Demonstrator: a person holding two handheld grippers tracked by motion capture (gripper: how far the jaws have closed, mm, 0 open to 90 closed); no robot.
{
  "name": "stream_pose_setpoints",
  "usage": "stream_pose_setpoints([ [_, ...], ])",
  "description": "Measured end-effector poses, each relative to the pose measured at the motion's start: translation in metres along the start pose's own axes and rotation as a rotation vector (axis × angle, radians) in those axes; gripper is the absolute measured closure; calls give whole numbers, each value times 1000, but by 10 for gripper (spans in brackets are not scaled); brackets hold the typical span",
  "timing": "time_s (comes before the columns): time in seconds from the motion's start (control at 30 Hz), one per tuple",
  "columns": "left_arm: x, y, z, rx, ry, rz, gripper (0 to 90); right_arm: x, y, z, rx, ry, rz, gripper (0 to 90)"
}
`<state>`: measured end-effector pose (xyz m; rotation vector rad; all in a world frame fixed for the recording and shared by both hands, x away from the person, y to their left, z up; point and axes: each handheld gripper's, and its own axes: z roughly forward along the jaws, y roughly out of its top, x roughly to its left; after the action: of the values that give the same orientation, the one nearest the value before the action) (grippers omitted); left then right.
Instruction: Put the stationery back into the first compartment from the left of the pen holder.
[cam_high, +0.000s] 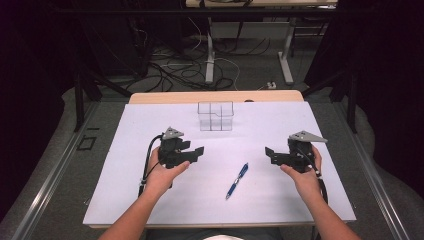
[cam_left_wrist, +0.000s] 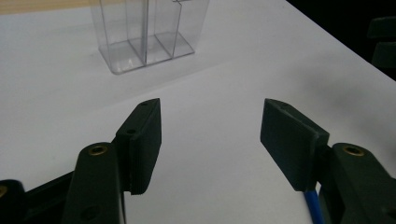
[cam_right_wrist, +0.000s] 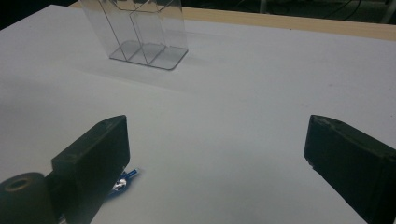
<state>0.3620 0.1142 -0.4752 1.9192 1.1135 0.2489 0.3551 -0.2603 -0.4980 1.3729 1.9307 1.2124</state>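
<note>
The blue pen (cam_high: 237, 181) lies flat on the white table sheet (cam_high: 125, 165), on the person's side of the clear divided holder (cam_high: 215, 116), which stands upright toward the far edge of the sheet. Taking the pen as the landmark, its long axis runs on a slant: the end nearer the holder points up and slightly right in the high view, the other end toward the person and slightly left. The left gripper (cam_high: 197, 152) sits to the left of the pen and a little farther from the person; the right gripper (cam_high: 269, 154) sits to the right of it, about level with the left one. Both stand near the pen without touching it, and I judge the gap on each side roughly equal, perhaps a shade shorter on the right. In the left gripper view the jaws stand partly apart with only bare sheet between them, and a strip of the blue pen (cam_left_wrist: 312, 205) shows at the bottom edge beside the right-hand jaw, so the pen lies off to that side rather than ahead. In the right gripper view the jaws stand wide apart and empty, and the pen's tip (cam_right_wrist: 125, 178) peeks out beside the left-hand jaw. Either gripper would have to swing inward and close across the barrel, not along it.
</note>
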Motion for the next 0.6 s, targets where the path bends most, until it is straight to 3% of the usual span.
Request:
stream_pose_setpoints([
  [0.1,-5,2,4,44,-17,9,409,0,0,0,0,1,-4,69],
  [0.27,-13,5,12,120,-41,-12,433,0,0,0,2,3,3,77],
  [0.5,-26,5,24,176,-72,-17,456,0,-1,0,2,4,4,83],
  [0.6,-30,4,29,212,-82,4,469,-1,-1,0,0,5,-6,86],
])
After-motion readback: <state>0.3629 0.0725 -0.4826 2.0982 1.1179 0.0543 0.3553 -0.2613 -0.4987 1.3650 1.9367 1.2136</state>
